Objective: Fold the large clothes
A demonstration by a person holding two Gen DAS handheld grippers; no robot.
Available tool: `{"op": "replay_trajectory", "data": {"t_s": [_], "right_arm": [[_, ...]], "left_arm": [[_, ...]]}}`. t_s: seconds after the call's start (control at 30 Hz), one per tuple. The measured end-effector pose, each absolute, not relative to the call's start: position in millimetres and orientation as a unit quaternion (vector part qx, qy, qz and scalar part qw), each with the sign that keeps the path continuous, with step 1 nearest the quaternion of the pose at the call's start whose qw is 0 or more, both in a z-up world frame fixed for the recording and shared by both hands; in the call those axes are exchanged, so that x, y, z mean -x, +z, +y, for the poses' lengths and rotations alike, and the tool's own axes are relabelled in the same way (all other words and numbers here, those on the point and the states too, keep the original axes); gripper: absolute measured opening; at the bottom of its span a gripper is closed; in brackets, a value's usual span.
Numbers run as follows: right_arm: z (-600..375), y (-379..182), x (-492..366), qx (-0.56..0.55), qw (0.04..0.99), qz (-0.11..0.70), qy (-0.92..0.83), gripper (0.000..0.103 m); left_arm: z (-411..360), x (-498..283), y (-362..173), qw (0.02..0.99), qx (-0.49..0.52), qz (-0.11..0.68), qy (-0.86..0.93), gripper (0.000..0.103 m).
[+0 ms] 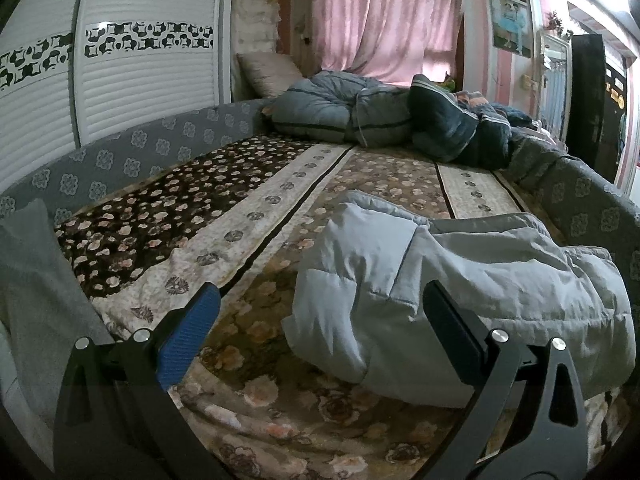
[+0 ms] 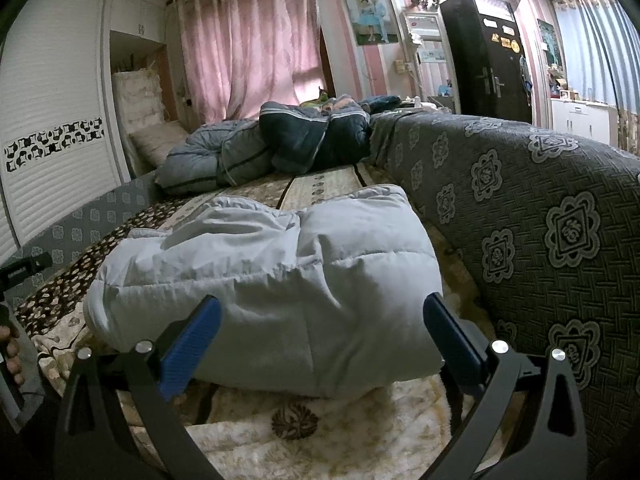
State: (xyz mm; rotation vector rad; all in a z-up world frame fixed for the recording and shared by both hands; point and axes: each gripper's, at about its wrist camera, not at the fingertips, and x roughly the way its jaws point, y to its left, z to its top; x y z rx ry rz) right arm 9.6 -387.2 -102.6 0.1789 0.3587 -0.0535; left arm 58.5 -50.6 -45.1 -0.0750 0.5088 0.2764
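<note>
Jacket (image 2: 276, 280) lies bundled on bed (image 2: 320, 432), ahead of both wide-spread jaws.

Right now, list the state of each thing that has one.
Left gripper: open, empty.
Right gripper: open, empty.
Pale grey padded jacket: folded into a bundle on the bed.
Quilts: heaped at the far end.
Pink curtains: drawn.
Black door: ajar.

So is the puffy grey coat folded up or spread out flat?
Folded up. The puffy grey coat sits as a thick bundle on the flowery blanket, its layers doubled over, with nothing spread out.
</note>
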Motion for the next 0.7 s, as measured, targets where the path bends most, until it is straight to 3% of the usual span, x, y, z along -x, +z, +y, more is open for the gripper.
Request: {"op": "replay_trajectory", "data": {"t_s": [0.37, 0.53, 0.7], "right_arm": [[-379.3, -99.8, -4.8, -0.072, 0.981, 0.175, -0.040, 0.101], [-375.6, -107.4, -6.1, -0.066, 0.977, 0.197, -0.054, 0.101], [-372.5, -109.4, 0.8, -0.049, 0.974, 0.206, -0.081, 0.101]], "left_arm": [[-56.9, -53.0, -32.9, 0.969, 0.013, 0.221, 0.106, 0.100], [-69.4, -38.4, -34.3, 0.978, -0.060, 0.186, 0.073, 0.100], [-59.8, -31.2, -37.3, 0.982, -0.048, 0.177, 0.054, 0.100]]}}
